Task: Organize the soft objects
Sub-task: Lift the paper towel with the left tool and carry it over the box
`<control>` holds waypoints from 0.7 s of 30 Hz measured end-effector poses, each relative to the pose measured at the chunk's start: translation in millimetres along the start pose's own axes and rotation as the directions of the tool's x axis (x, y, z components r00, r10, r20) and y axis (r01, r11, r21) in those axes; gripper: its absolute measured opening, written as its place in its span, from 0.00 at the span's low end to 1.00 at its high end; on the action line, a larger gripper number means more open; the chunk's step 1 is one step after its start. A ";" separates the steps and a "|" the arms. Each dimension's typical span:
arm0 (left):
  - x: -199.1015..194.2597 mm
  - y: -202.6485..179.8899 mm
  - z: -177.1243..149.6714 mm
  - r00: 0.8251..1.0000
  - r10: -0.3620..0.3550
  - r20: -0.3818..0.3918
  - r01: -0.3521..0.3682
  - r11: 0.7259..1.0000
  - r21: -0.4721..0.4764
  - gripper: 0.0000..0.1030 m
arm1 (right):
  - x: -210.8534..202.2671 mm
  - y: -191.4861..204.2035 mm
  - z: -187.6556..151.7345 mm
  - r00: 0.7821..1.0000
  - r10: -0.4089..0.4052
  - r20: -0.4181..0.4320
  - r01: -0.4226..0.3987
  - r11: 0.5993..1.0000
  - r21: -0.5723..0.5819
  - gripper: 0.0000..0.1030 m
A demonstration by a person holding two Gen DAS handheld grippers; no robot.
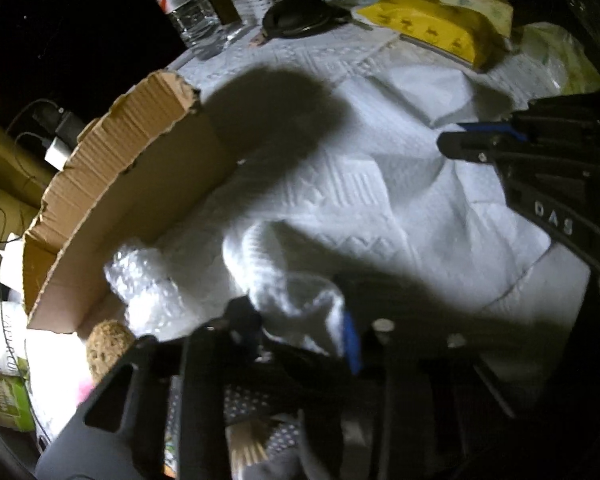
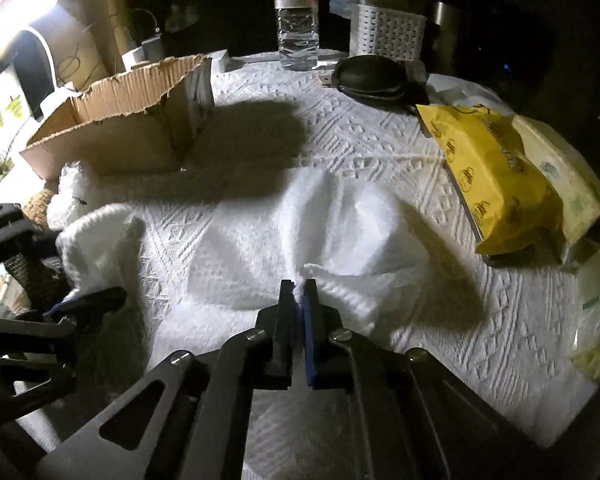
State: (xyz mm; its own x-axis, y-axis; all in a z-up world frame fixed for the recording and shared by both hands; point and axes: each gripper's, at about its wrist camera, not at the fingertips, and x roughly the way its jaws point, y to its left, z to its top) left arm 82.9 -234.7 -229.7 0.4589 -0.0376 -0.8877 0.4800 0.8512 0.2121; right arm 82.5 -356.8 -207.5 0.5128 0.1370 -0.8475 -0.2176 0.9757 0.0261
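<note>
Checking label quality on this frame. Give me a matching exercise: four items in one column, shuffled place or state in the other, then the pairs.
1. white knitted cloth
2. torn brown cardboard box
3. clear plastic water bottle
4. yellow soft pack

A. upright at the far table edge
B. open-topped, far left in the right wrist view
C. pinched by the right gripper
D. lying flat at the right

Pairs: 1-C, 2-B, 3-A, 4-D

Right gripper [image 2: 299, 289], jaws closed, pinching one edge of a white cloth [image 2: 284, 236] bunched on the patterned tablecloth [image 2: 380, 144]. Left gripper [image 2: 88, 298] at the cloth's other end. Torn cardboard box [image 2: 128, 128] behind; yellow pack [image 2: 496, 176] at right.
</note>
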 end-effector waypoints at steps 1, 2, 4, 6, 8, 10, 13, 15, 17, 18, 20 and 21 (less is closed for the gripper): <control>-1.9 0.6 0.4 1.000 -0.009 0.008 0.009 1.000 -0.005 0.26 | -3.3 -3.4 0.3 1.000 0.005 0.007 -0.005 1.000 0.015 0.04; -4.2 2.3 1.4 1.000 -0.024 0.014 0.024 1.000 -0.015 0.20 | -8.2 -7.6 0.6 1.000 0.014 0.018 -0.014 0.999 0.031 0.03; -11.6 7.3 3.2 0.997 -0.061 0.039 0.062 0.997 -0.044 0.20 | -16.7 -13.7 3.2 0.999 0.024 0.038 -0.026 0.998 0.055 0.03; -18.7 12.0 6.3 0.995 -0.081 0.060 0.085 0.995 -0.060 0.20 | -27.0 -19.1 6.6 0.998 0.032 0.063 -0.037 0.997 0.071 0.03; -27.0 17.6 8.6 0.992 -0.098 0.081 0.104 0.992 -0.076 0.20 | -37.8 -21.8 11.1 0.995 0.043 0.090 -0.050 0.995 0.084 0.03; -37.2 23.0 8.2 0.989 -0.116 0.096 0.125 0.988 -0.093 0.20 | -46.3 -22.4 16.0 0.992 0.051 0.113 -0.062 0.994 0.090 0.03; -54.8 36.0 9.3 0.978 -0.152 0.143 0.171 0.976 -0.134 0.20 | -63.2 -22.3 25.0 0.985 0.074 0.155 -0.090 0.991 0.094 0.03; -69.0 47.0 9.7 0.969 -0.173 0.178 0.202 0.967 -0.156 0.20 | -72.4 -20.8 30.2 0.979 0.092 0.180 -0.111 0.989 0.098 0.03; -82.3 56.3 10.8 0.961 -0.177 0.211 0.214 0.962 -0.167 0.20 | -78.4 -19.0 35.9 0.975 0.103 0.197 -0.124 0.988 0.096 0.03; -88.6 61.2 11.5 0.958 -0.176 0.228 0.218 0.960 -0.173 0.20 | -82.1 -17.2 39.6 0.972 0.108 0.207 -0.130 0.987 0.095 0.03; -99.3 71.2 11.7 0.950 -0.177 0.256 0.227 0.957 -0.182 0.20 | -88.4 -14.1 45.3 0.968 0.121 0.220 -0.144 0.986 0.089 0.03; -104.1 76.8 11.8 0.947 -0.173 0.270 0.228 0.955 -0.188 0.20 | -89.9 -13.1 48.1 0.966 0.125 0.224 -0.148 0.985 0.087 0.03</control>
State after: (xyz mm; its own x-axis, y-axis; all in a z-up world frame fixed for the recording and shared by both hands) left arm 80.8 -171.7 -116.2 0.5534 -0.3242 -0.7672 0.4227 0.9030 -0.0766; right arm 79.1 -373.7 -106.2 0.6545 0.2932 -0.6969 -0.2180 0.9558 0.1973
